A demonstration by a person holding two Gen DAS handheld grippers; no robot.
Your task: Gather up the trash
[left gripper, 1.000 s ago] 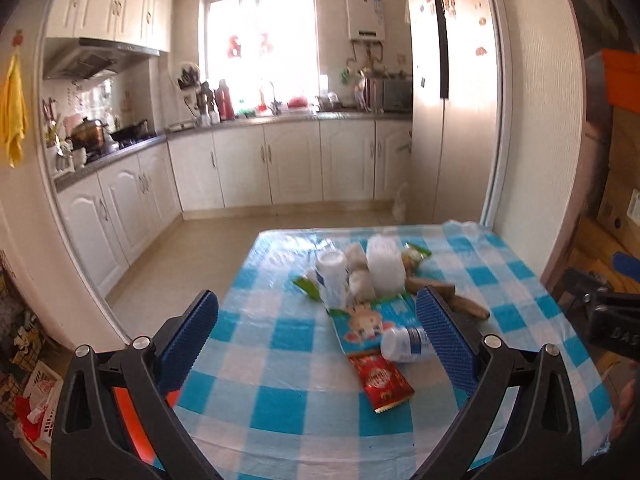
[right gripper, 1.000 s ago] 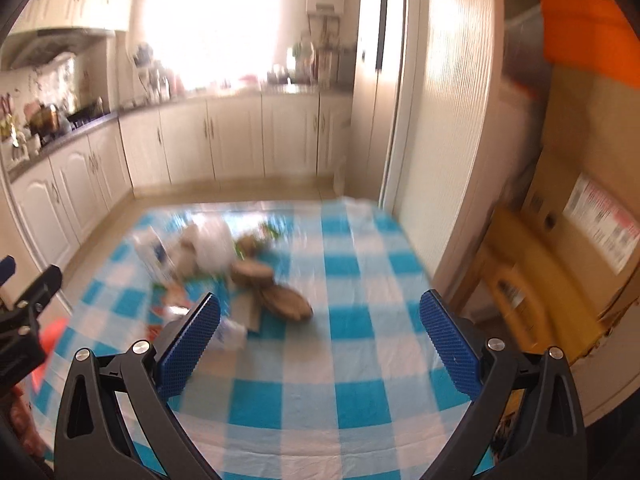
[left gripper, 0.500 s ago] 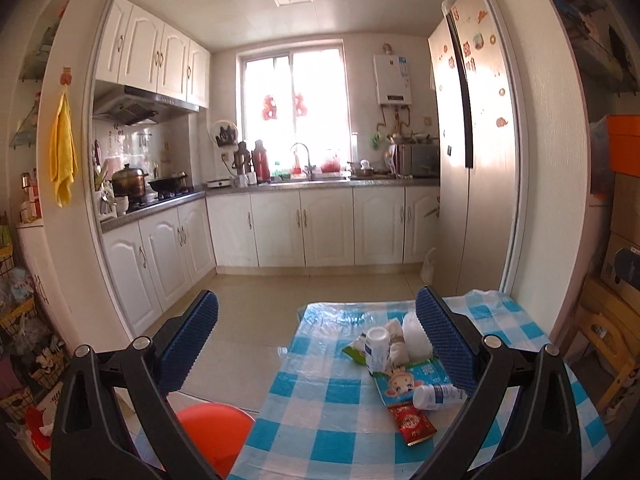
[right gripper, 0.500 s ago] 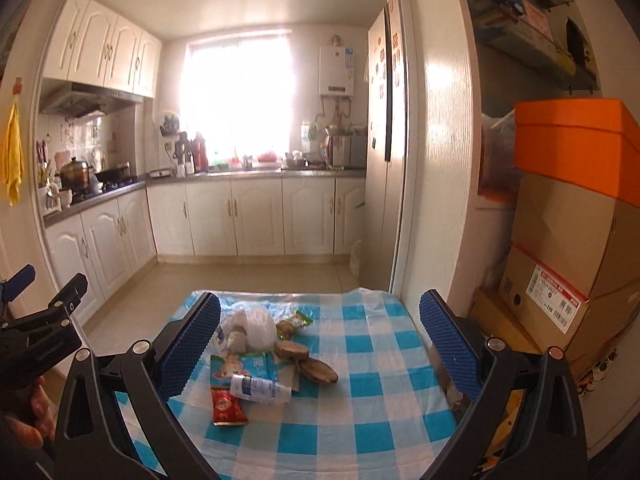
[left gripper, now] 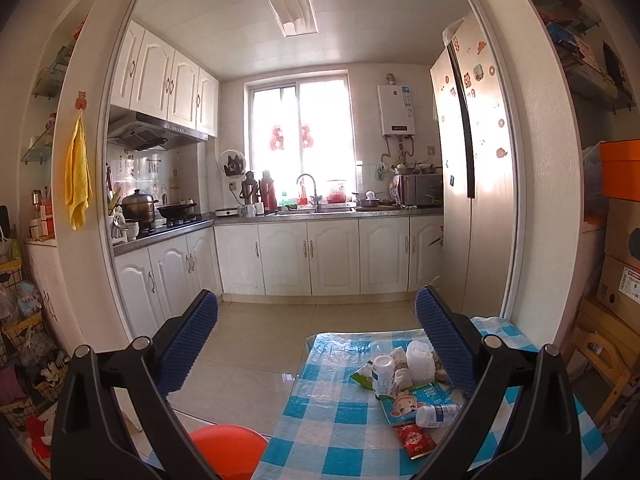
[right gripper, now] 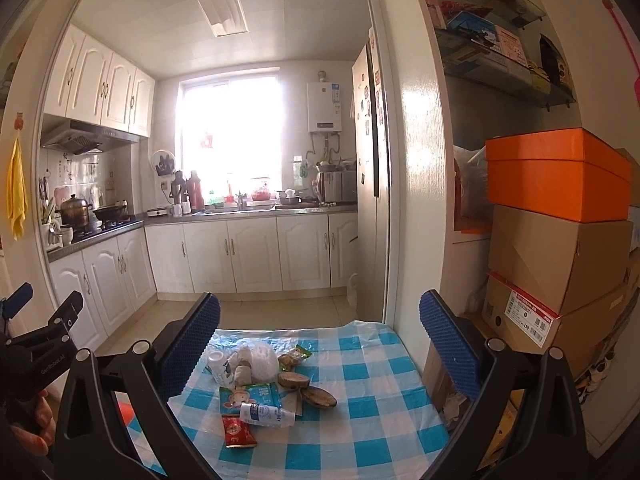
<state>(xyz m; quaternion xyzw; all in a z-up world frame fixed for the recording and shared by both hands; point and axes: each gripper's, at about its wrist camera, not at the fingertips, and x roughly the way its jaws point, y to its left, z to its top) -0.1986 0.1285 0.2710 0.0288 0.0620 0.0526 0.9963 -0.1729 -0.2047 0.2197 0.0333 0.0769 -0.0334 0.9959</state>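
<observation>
A pile of trash lies on a blue-and-white checked table [right gripper: 360, 432]: a red snack packet [right gripper: 238, 432], a small white bottle on its side [right gripper: 266, 415], a blue cartoon wrapper [right gripper: 250, 394], an upright white bottle [right gripper: 218, 366], a clear plastic bag [right gripper: 260, 356] and brown peels [right gripper: 318, 396]. The same pile shows in the left wrist view, with the red packet [left gripper: 414, 439] nearest. My left gripper [left gripper: 316, 344] is open and empty, held high and back from the table. My right gripper [right gripper: 320, 340] is open and empty, above the table's near side.
An orange-red bin [left gripper: 226, 452] stands on the floor left of the table. Stacked cardboard boxes [right gripper: 556, 256] and an orange box [right gripper: 560, 172] fill the right side. A wooden chair [left gripper: 604, 360] is to the right. The kitchen floor [left gripper: 256, 344] lies beyond the table.
Both grippers have pulled back and up from close over the table, so the trash pile now looks small and low. Both stayed open.
</observation>
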